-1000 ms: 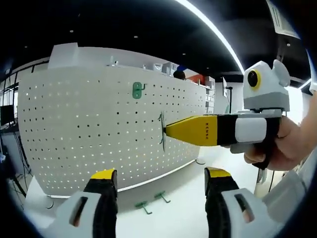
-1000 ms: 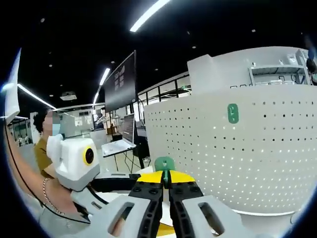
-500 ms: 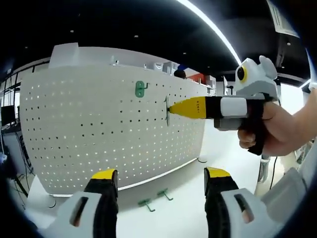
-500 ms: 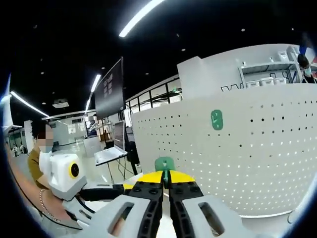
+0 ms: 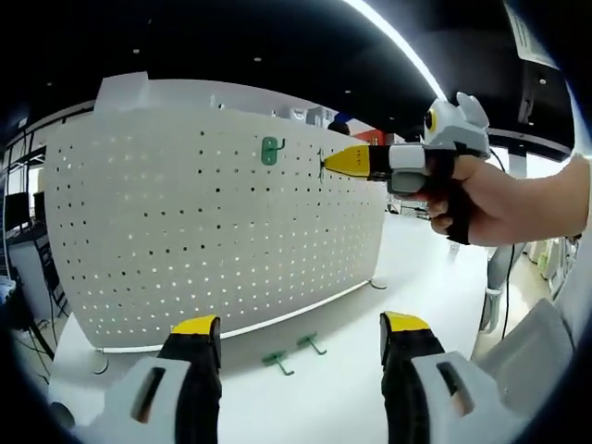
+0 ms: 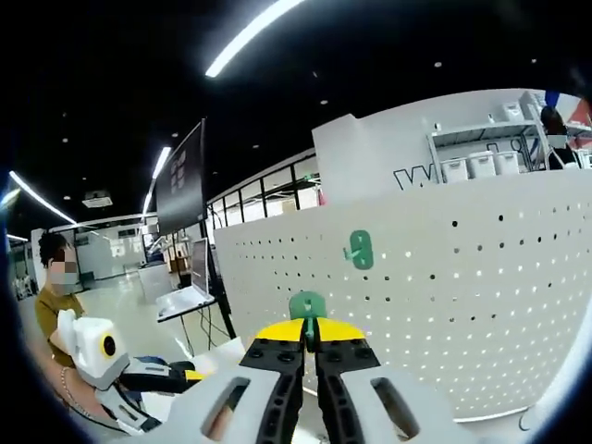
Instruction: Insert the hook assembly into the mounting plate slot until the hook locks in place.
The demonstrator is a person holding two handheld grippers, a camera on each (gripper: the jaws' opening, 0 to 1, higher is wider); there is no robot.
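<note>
Before the white pegboard [image 5: 213, 231], the right gripper [image 5: 326, 163], jaws clamping a hook [image 6: 307, 306], nears insertion, needing alignment; left gripper [image 5: 301, 347] jaws parted.

We saw a white table [image 5: 333, 407] across the lower part of the left gripper view. On it stood a white pegboard [image 5: 213, 240], upright, and two green hooks [image 5: 294, 353] lay loose just before its base, lower centre.
</note>
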